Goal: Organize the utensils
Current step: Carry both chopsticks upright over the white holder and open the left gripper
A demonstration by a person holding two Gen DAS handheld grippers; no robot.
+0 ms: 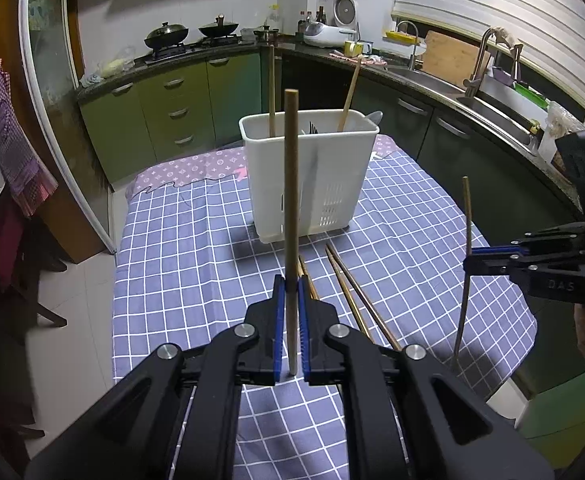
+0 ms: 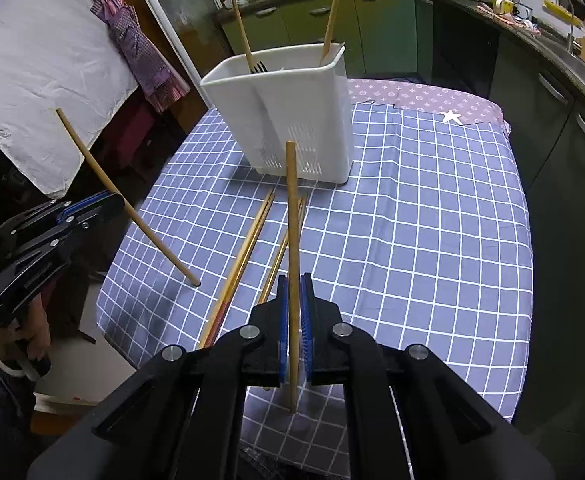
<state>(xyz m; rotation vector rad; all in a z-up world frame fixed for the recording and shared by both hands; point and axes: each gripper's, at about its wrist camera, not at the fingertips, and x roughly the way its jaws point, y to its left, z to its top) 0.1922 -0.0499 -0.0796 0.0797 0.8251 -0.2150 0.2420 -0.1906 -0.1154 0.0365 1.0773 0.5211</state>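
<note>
Checked cloth across the table, and at its far side stands the white utensil holder, two wooden handles and dark fork tines poking out of it. Loose chopsticks lie on the cloth just in front of the holder. The left wrist view catches the sink and faucet along the counter; the right wrist view instead gives the white sheet and hanging checked garment, plus a hand under the left gripper. Left gripper is clamped tight on a chopstick, standing upright between the blue pads. Right gripper is likewise closed hard on its own chopstick, upright too, above the table's near edge.
</note>
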